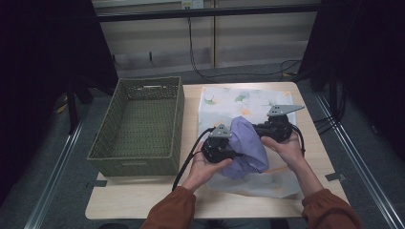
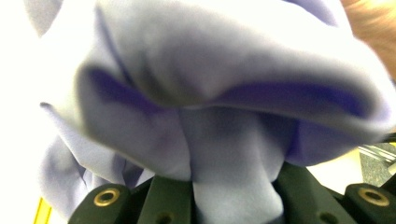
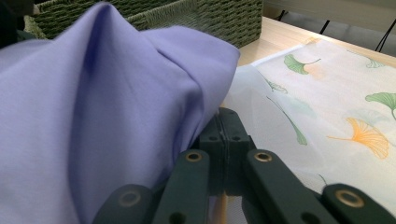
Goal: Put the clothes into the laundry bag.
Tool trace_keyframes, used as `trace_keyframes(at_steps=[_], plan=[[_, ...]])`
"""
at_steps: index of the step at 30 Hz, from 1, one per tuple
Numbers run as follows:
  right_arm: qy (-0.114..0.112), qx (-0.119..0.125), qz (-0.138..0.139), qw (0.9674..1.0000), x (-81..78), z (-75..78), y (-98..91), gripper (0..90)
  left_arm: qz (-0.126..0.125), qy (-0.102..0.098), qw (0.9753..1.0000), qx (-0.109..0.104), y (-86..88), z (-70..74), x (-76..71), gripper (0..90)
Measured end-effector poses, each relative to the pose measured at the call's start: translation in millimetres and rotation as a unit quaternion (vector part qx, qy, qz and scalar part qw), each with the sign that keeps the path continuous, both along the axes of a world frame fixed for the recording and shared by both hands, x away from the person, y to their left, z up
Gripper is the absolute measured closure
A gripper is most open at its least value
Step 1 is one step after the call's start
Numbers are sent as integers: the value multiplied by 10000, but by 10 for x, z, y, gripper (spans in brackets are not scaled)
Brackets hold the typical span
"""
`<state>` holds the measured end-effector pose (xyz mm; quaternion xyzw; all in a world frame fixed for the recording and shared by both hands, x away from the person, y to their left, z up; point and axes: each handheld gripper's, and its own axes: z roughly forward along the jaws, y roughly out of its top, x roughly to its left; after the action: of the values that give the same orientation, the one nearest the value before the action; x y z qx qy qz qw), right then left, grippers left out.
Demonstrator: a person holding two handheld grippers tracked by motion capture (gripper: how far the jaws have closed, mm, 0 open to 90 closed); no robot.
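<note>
**Two hand-held grippers hold a lilac cloth above a leaf-print sheet**

From the high view, a person in rust-orange sleeves holds a left gripper and a right gripper, one at each side of a bunched lilac cloth. The cloth hangs between them over a white sheet printed with ginkgo leaves, spread on the right half of a pale wooden table. A green woven basket stands on the left half, just beside the sheet.

The left gripper view adds the close detail: a gathered fold of the cloth runs down between its black jaws, which are clamped on the fabric.

The right gripper view shows its jaws pressed together with the cloth's edge pinched at their tips, the green and orange leaves of the sheet lying beneath, and the basket's wall behind
</note>
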<state>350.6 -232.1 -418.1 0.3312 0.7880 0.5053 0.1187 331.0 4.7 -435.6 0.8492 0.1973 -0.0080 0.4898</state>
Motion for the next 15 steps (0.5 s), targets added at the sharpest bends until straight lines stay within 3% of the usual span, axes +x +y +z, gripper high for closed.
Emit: trace_keyframes(at_steps=[4, 15], plan=[[12, 2, 12, 10000, 1, -5, 7, 900, -32, 49, 10000, 24, 1, -33, 6, 791], [10, 25, 9, 10000, -5, 2, 22, 900, -159, 54, 9987, 488, -121, -220, -30, 790]])
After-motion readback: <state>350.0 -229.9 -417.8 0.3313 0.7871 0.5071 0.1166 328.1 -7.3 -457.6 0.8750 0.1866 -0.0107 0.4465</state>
